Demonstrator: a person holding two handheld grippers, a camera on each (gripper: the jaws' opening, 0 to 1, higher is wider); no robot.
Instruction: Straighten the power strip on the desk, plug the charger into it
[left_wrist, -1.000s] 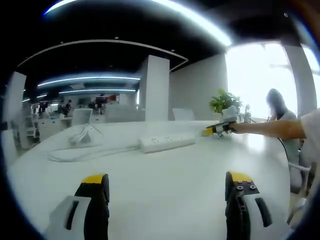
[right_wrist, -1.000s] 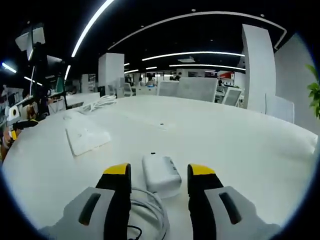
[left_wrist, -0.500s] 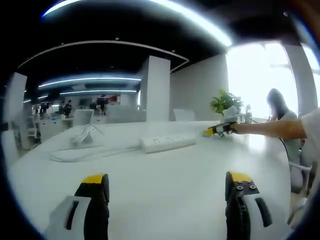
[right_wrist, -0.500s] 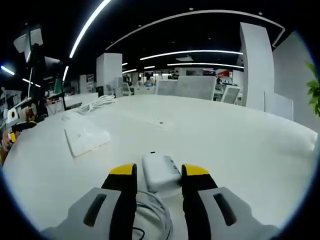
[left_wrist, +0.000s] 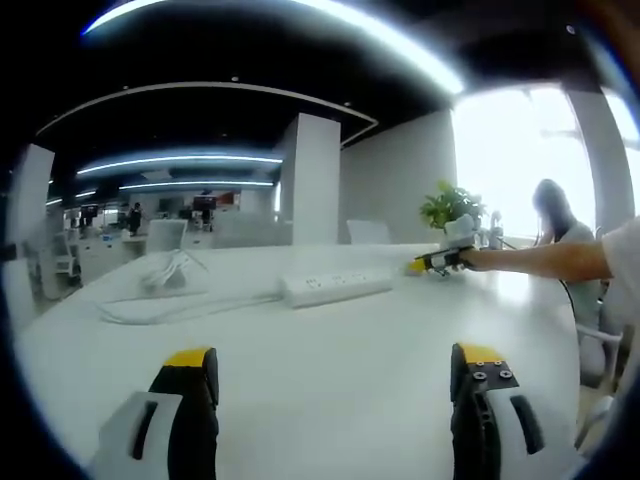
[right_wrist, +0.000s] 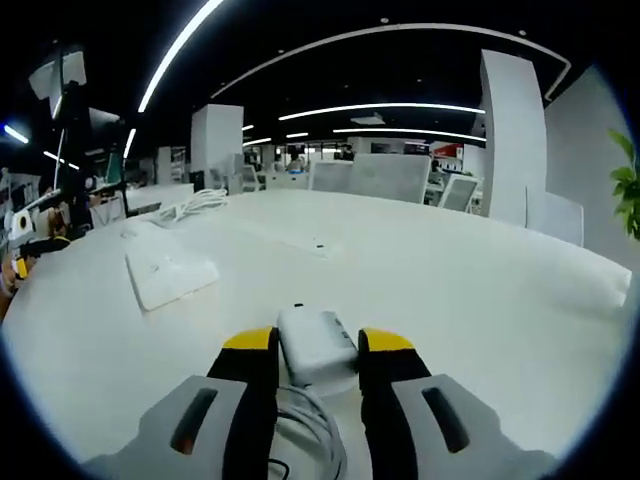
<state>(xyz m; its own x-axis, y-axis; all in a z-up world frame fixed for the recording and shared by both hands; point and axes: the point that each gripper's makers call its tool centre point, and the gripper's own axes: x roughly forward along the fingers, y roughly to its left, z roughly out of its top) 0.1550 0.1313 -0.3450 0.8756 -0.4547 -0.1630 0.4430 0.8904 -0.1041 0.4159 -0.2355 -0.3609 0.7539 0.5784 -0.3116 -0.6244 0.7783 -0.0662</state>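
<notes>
The right gripper appears clamped on the white charger, the power strip lying far-left with its length angled away, while the left gripper hovers with jaws apart.

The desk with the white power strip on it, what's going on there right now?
A person is working at a white desk with a claw in each hand. The right claw has its jaws closed against the sides of a white charger, whose coiled cable lies between the jaws. The left claw hangs open over bare desk, holding nothing. The power strip lies farther out on the desk, its cord trailing off to one side. The charger is not yet plugged in.
</notes>
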